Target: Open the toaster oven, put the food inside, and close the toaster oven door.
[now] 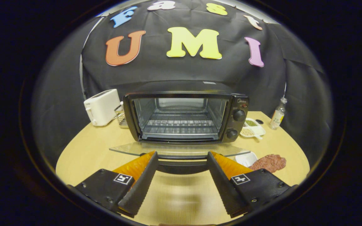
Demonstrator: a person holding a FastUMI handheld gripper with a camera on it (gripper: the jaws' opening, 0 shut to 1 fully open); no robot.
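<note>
Gripper view, claw (182, 153) released, toaster oven (184, 116) open just ahead, food (270, 162) right.

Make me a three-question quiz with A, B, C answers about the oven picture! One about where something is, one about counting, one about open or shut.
1. Where is the white pop-up toaster?
A. Beside the black toaster oven, on the side away from its knobs
B. On top of the oven
C. Inside the oven

2. How many round knobs does the oven have?
A. One
B. Two
C. Four

3. How is the oven's glass door?
A. Shut
B. Folded down open
C. Taken off

Answers:
1 A, it stands on the wooden table next to the oven.
2 B, one knob above the other.
3 B, the door lies flat, just beyond the gripper's spread, empty fingers.
</note>
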